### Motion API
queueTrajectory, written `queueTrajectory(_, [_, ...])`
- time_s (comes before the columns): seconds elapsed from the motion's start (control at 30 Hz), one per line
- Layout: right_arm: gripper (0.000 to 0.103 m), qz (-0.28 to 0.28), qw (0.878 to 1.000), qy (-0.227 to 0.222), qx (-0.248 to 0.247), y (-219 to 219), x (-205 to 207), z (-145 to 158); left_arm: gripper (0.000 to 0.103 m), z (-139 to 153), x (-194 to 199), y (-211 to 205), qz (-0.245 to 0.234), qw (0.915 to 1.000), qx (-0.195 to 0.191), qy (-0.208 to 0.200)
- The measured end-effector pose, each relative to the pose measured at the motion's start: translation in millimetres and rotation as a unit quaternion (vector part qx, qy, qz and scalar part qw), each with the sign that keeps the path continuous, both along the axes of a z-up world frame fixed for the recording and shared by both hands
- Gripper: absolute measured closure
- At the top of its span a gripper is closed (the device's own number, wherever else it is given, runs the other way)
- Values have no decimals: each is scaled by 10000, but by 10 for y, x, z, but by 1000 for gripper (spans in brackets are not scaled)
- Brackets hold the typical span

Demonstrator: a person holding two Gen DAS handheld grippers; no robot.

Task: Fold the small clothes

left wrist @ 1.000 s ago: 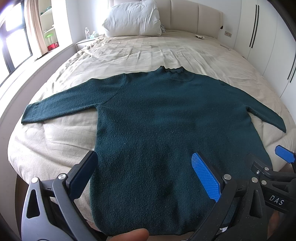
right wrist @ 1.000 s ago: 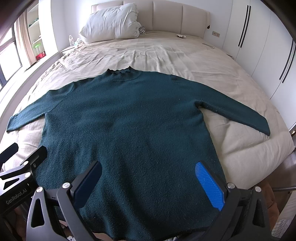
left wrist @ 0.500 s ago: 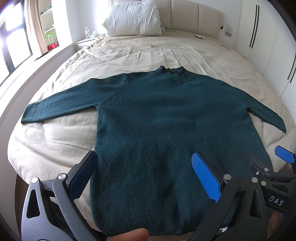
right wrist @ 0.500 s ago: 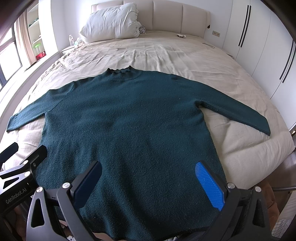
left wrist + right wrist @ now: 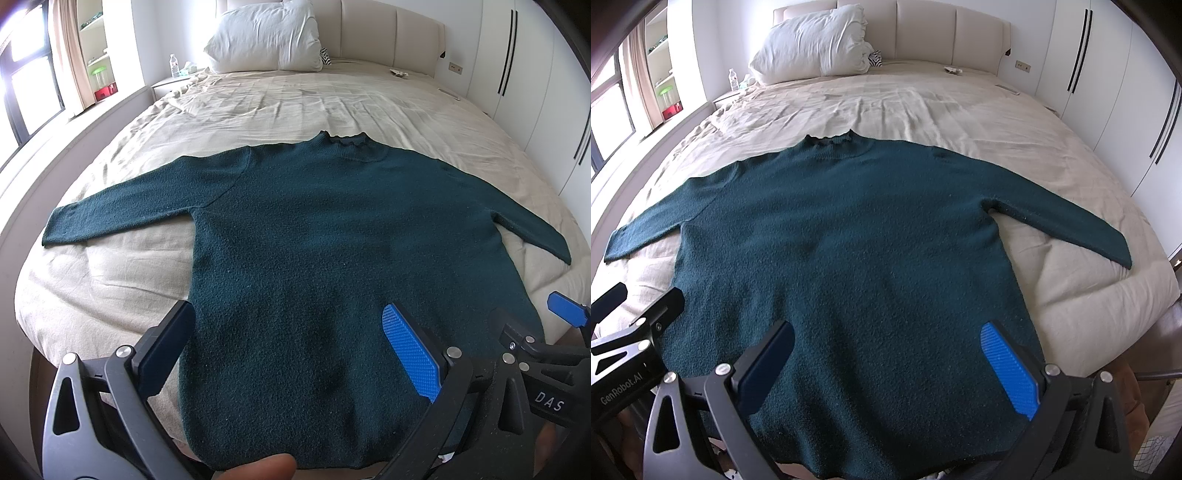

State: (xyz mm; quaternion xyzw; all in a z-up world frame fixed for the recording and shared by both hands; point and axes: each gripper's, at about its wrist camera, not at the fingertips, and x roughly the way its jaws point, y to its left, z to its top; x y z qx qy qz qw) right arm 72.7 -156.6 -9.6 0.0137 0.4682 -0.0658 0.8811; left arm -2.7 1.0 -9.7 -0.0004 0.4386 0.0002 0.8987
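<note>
Dark teal knit sweater is lying flat, sleeves spread, on the beige-sheeted bed, hem toward the foot edge. Left claw and right claw are both hovering wide open above the hem, gripping nothing.

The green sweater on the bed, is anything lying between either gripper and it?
Nothing visible. The dark green sweater lies spread flat on the beige bedspread, sleeves out. The left gripper and right gripper are both open right above its hem end, with only sweater fabric between their fingers. The pillow sits far off by the headboard.
</note>
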Motion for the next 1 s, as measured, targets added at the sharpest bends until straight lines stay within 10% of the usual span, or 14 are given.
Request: queueTrajectory(1.0, [0, 8, 10000, 34, 15, 14, -8, -40, 0, -90, 19, -5, 9, 10000, 4, 77])
